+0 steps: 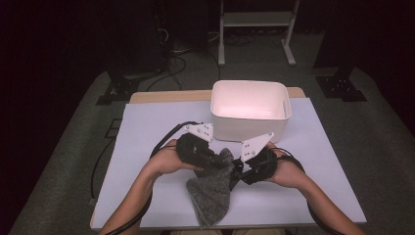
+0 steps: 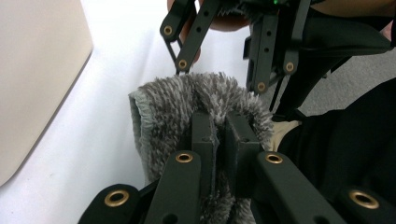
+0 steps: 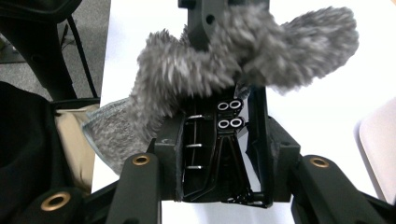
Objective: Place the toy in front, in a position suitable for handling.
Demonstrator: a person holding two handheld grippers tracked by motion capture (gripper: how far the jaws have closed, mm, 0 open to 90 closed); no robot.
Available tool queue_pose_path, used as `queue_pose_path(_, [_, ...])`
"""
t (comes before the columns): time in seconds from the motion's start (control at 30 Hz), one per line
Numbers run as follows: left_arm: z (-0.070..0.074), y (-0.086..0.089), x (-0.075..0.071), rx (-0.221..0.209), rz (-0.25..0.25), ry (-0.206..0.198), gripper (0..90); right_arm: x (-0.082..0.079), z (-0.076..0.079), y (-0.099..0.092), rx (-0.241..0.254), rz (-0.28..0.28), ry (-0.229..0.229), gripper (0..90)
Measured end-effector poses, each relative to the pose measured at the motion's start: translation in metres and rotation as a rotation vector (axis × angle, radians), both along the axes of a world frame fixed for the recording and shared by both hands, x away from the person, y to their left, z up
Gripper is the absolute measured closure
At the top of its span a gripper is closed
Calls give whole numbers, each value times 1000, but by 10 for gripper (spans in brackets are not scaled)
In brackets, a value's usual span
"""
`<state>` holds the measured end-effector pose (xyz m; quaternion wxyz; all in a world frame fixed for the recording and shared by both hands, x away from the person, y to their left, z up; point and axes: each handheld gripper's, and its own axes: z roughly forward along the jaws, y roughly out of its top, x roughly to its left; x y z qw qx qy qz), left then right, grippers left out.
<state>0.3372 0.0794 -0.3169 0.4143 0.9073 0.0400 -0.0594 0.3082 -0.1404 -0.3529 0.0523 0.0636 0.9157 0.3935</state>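
- Hands are holding two grippers over the white table [image 1: 147, 127], before a white bin [image 1: 249, 110].
- Left gripper [image 2: 218, 135] is pinching a grey fuzzy cloth [image 1: 213, 188].
- Right gripper [image 3: 215, 149] is clamping the left gripper's jaws and the cloth.
- Writing is showing nowhere legibly.

We hold two black grippers [image 1: 234, 169], each topped by a grey three-cornered plate [image 1: 199, 131] and trailing a black cable [image 1: 169, 134]. Brass rivets [image 2: 184, 157] stud their perforated links. Our forearms are bare, without sleeves.
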Motion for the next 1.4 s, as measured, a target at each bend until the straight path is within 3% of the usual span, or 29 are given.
queue_pose_path(0.33, [-20, -5, 3, -21, -1, 42, 830, -4, -5, -21, -16, -23, -5, 572])
queue_pose_path(0.6, [-42, -11, 5, 50, 4, 66, 826, -8, -11, -39, -12, -43, 6, 572])
queue_pose_path(0.7, [-54, -14, 7, 51, 6, 91, 826, -9, -13, -46, -19, -54, 15, 571])
queue_pose_path(0.8, [-60, -17, 8, 78, 8, 93, 826, -11, -18, -55, -16, -69, 28, 571])
queue_pose_path(1.13, [-69, -23, 8, 105, 3, 105, 818, -17, -37, -82, -17, -110, 60, 569])
queue_pose_path(1.4, [-69, -35, 6, 102, -22, 98, 814, -22, -61, -102, -14, -154, 93, 563])
